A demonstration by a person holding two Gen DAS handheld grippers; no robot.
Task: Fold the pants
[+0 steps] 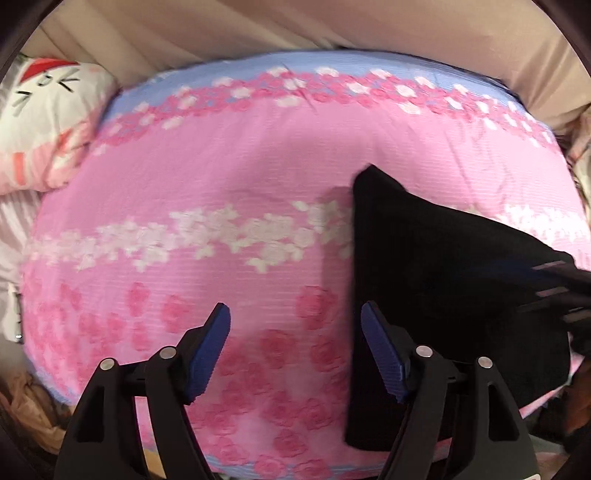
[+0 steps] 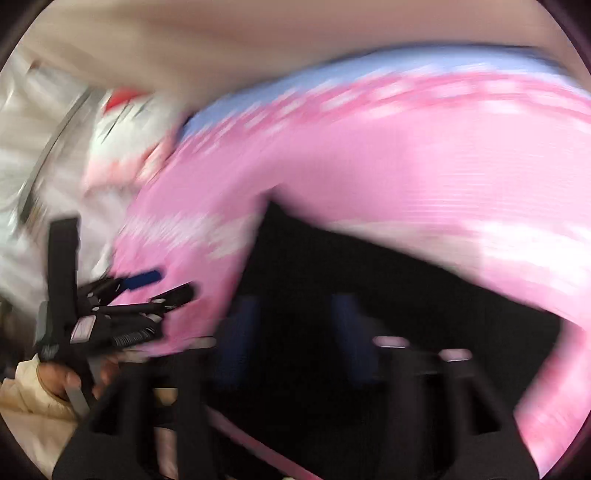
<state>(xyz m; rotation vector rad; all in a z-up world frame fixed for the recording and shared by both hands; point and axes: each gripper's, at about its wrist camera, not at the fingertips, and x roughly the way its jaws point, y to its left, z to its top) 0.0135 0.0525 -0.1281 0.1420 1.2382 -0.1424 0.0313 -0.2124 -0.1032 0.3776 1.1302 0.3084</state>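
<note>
black pants (image 1: 443,295) of dark, soft cloth are lying folded into a flat, roughly rectangular stack on the pink quilted bedspread (image 1: 221,177), which is carrying bands of white and deeper pink flowers and a pale blue border at its far edge. in the left wrist view the stack is sitting on the right part of the bedspread, its straight left edge running up and away from the camera and one corner pointing toward the blue border.

the left gripper (image 1: 295,350) is hovering over the bedspread with its blue-padded fingers (image 1: 208,350) spread wide apart; nothing is sitting between them but pink cloth, and the right-hand finger is overlapping the left edge of the pants in the picture, though contact cannot be told. at the right edge of that view, black parts of the other tool are showing blurred over the stack.

the right gripper (image 2: 291,343) is showing badly smeared in its own view, its blue pads (image 2: 236,339) standing apart in front of the black cloth; whether they are touching the cloth cannot be told. in that same view, at the left, the left gripper is appearing from the side, held by a hand (image 2: 62,380) in a cream sleeve (image 2: 26,391).

a white pillow with a red-eared cat face (image 1: 48,107) is lying beyond the bedspread's left corner, and a beige curtain (image 1: 258,26) is hanging behind the bed.
</note>
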